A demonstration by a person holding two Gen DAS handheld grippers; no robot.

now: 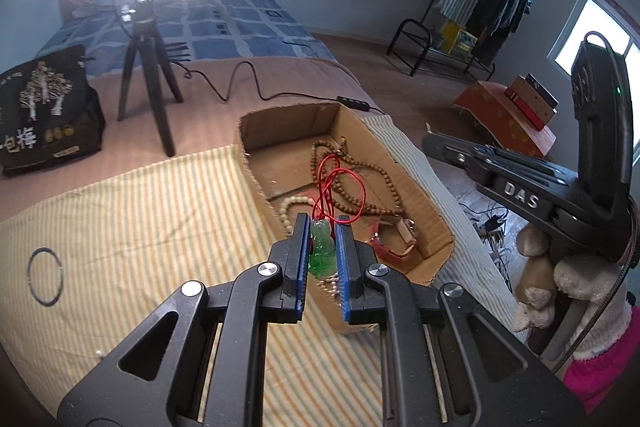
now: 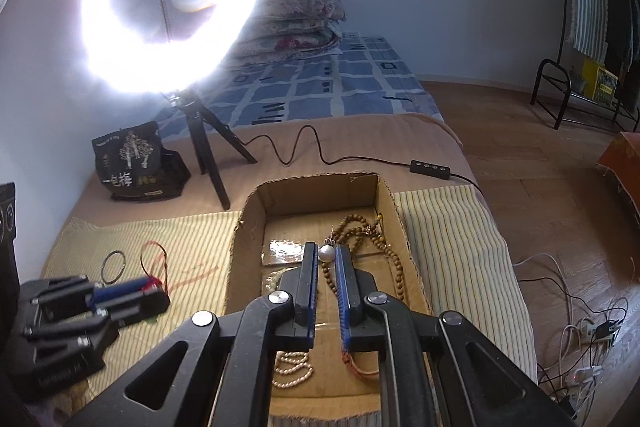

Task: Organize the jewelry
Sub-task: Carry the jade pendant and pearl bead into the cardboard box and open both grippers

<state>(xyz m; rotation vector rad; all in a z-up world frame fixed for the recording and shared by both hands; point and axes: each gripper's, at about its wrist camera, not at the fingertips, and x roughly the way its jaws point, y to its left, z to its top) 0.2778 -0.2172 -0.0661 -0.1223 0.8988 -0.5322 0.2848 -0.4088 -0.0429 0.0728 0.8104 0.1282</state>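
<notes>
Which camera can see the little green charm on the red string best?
The left wrist view. The green charm sits sharp and close there, pinched in the left claw. The right wrist view shows only a blurred bit of red string at that claw, not the charm.

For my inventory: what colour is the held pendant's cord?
Red cord; clearest in the left wrist view.

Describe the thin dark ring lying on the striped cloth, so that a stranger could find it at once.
Start at the open cardboard box on the striped cloth. To its left, on the bare cloth, lies the thin dark ring. Unlike the beaded strings in the box, it is a plain, empty hoop.
</notes>
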